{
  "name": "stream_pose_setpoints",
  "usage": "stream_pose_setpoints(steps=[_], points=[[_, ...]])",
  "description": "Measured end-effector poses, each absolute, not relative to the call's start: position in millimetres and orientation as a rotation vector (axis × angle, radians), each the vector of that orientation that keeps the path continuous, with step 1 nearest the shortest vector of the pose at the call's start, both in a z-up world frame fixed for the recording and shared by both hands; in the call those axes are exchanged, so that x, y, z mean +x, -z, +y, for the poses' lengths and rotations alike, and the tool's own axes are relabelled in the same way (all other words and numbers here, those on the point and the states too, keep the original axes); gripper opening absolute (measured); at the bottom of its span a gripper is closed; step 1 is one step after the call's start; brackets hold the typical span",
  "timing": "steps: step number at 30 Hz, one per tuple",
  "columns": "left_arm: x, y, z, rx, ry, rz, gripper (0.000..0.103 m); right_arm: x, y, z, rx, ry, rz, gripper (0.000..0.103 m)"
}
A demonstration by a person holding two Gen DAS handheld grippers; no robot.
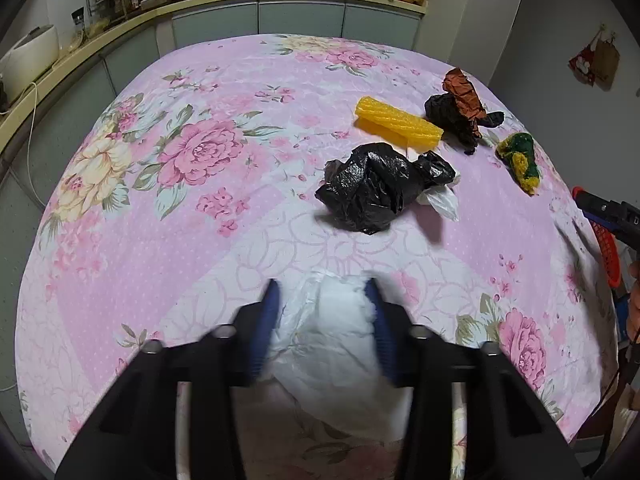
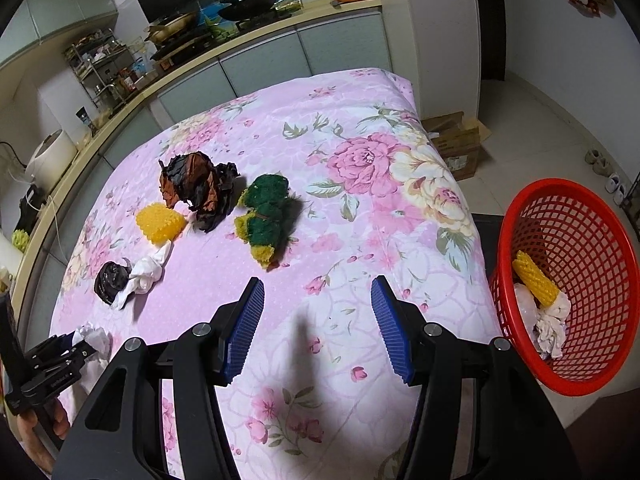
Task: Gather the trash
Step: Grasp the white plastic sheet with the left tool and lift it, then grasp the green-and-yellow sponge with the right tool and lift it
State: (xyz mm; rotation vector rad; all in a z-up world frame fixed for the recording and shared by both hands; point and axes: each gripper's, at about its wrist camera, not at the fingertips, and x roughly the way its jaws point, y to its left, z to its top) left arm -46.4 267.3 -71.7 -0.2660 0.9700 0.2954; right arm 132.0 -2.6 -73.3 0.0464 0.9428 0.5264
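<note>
My left gripper [image 1: 324, 292] is shut on a crumpled white paper wad [image 1: 332, 344] just above the floral tablecloth; it also shows in the right wrist view [image 2: 94, 338]. Ahead lie a black plastic bag [image 1: 380, 186] with a white scrap [image 1: 440, 200], a yellow foam piece [image 1: 398, 122], a brown-and-black wrapper [image 1: 460, 106] and a green-and-yellow sponge [image 1: 520, 160]. My right gripper [image 2: 318, 300] is open and empty over the table's near right side. The sponge [image 2: 266, 216] lies ahead of it. A red basket [image 2: 568, 280] off the right edge holds yellow foam and white paper.
The table [image 2: 360, 200] is covered with a pink floral cloth. A kitchen counter [image 1: 120, 28] with a rice cooker, rack and stove runs behind it. Cardboard boxes [image 2: 460, 140] sit on the floor past the far right corner.
</note>
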Motion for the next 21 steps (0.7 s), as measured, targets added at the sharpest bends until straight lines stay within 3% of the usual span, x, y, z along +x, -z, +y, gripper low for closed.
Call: stream_pose_setpoints(steps=[7,21], points=[[-44.3,69.0,271.1,-0.291,-0.287,0.952,0.018,141.8,77.4,5.8,0.033,-0.518,0.942,0.054],[-36.0,45.0,299.7,-0.361,-0.335,0.842,0.015,171.6,83.6,66.1,-0.038,-0.571,0.939,0.054]])
